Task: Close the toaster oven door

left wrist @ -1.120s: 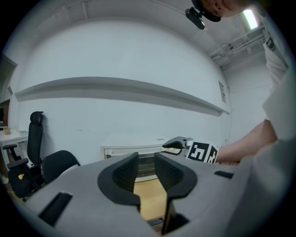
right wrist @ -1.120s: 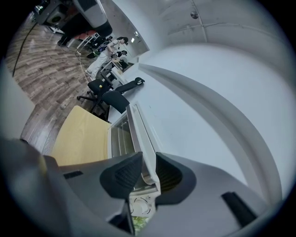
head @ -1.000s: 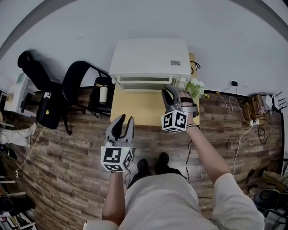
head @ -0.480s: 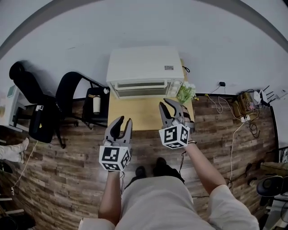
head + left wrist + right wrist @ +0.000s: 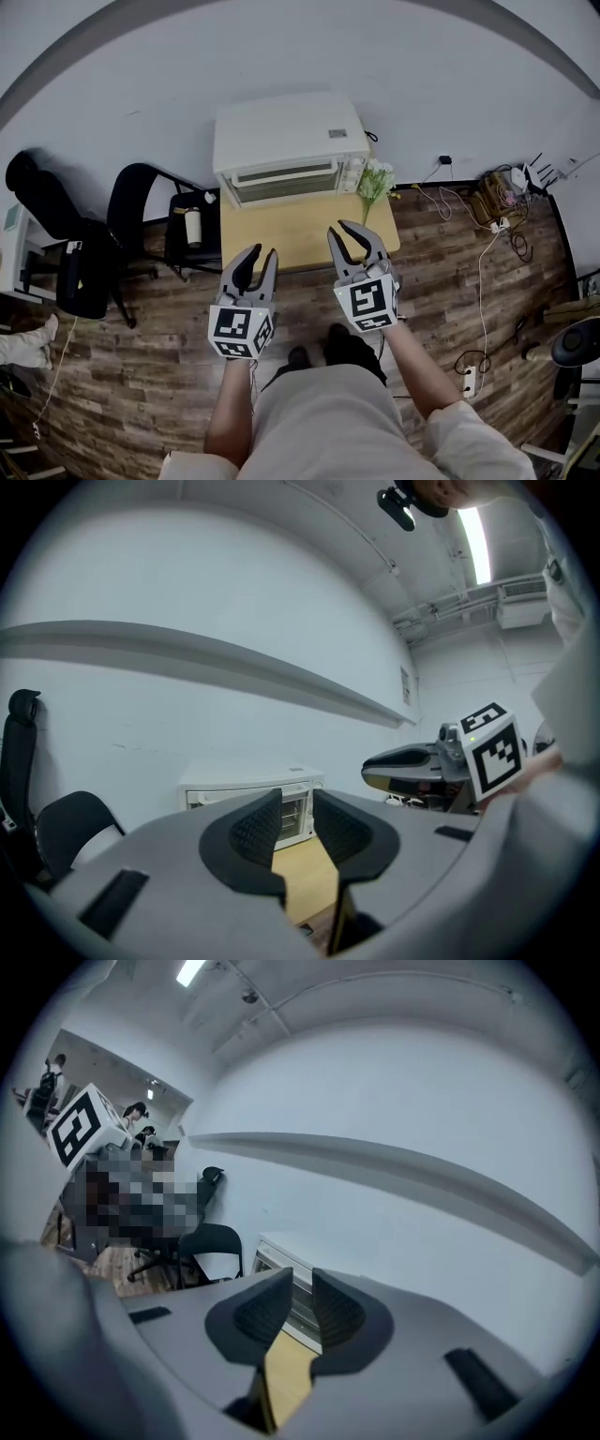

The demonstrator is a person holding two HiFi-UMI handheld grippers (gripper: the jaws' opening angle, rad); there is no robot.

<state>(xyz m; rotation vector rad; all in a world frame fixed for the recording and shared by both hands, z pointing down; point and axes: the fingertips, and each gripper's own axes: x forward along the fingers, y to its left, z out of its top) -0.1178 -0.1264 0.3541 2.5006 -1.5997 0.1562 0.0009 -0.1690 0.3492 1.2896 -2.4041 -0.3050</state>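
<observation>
**Desk:** Where does the toaster oven (image 5: 286,141) stand?

**Photographer:** At the far edge of the counter (image 5: 300,239), backed against the wall. Its door (image 5: 284,180) faces the person and looks upright and flush with the front, so closed, as far as one can judge.

**Desk:** And the two grippers?

**Photographer:** Both hang over the counter's near edge, well apart from the oven and pointing toward it. The left gripper (image 5: 255,255) sits roughly opposite the door's middle. The right gripper (image 5: 354,230) sits opposite the knob end and is the nearer of the two.

**Desk:** The jaws?

**Photographer:** The left jaws are spread with a clear gap and nothing between them. The right jaws have just been closing; a narrow gap shows, and nothing sits in it either.

**Desk:** What would any further move turn on?

**Photographer:** The door's long axis runs left to right along the oven's front, straight ahead of both jaws. A last push would go forward across the counter, and the right hand has the shorter way.
</observation>
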